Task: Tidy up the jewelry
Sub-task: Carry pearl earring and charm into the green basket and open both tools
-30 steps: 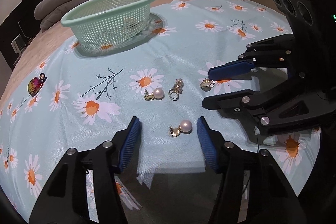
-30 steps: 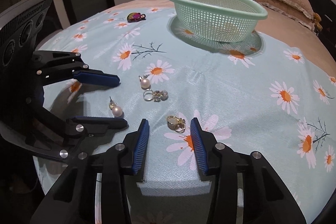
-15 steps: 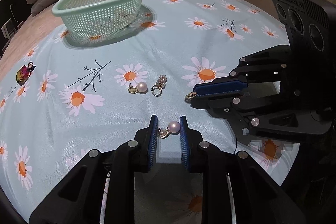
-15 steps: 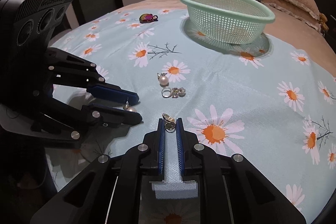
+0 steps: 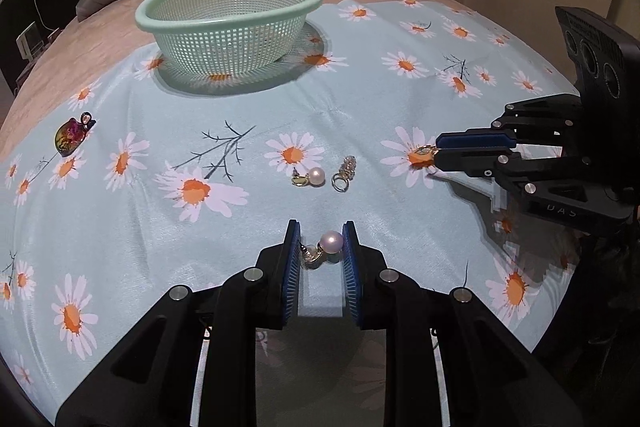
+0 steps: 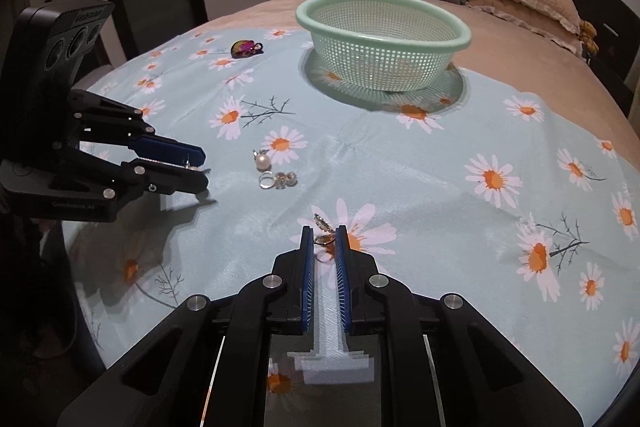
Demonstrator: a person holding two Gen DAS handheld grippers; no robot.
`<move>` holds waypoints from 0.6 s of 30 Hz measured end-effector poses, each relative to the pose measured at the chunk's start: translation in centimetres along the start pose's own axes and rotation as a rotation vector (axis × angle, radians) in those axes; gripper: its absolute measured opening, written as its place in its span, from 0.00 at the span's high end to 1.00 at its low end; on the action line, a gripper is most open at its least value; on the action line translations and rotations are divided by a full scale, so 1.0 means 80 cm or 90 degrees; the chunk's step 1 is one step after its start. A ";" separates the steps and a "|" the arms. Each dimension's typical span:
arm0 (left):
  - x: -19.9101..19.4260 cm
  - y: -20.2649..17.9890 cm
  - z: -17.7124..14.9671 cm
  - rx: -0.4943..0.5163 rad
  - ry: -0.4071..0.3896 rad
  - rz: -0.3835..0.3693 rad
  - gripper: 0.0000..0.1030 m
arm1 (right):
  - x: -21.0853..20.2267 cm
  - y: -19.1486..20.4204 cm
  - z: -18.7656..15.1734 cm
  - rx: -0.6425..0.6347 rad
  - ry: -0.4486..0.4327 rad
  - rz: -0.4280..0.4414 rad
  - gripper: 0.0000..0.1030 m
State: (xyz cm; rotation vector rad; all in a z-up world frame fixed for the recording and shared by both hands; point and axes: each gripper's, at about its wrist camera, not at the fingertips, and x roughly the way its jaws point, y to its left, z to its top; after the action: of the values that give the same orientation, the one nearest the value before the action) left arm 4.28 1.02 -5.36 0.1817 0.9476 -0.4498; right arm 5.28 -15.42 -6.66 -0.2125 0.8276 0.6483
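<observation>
Left gripper (image 5: 321, 247) clamps pearl earring (image 5: 325, 246); right gripper (image 6: 322, 241) pinches gold ring (image 6: 322, 235). Beyond both jaws: second pearl earring (image 5: 309, 178), crystal ring (image 5: 345, 174), brooch (image 5: 72, 135) remain; basket (image 5: 230, 23) apparently empty.

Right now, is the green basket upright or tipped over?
Upright. The basket stands on its base on the daisy cloth, rim up and level, in both wrist views. Whether anything lies inside, I cannot tell.
</observation>
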 end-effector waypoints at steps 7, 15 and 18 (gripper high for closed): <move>-0.004 0.015 0.022 -0.003 -0.010 -0.010 0.78 | -0.010 -0.013 0.019 0.014 -0.029 0.016 0.90; -0.009 0.039 0.068 -0.001 -0.036 0.009 0.78 | -0.021 -0.035 0.072 0.009 -0.077 0.006 0.90; -0.018 0.051 0.098 0.008 -0.059 0.018 0.78 | -0.035 -0.043 0.108 0.006 -0.115 -0.006 0.90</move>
State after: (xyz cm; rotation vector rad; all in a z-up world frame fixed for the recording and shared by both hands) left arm 11.23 2.35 0.16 0.1832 0.8505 -0.4348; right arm 11.32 -15.82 0.99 -0.1465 0.6564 0.6450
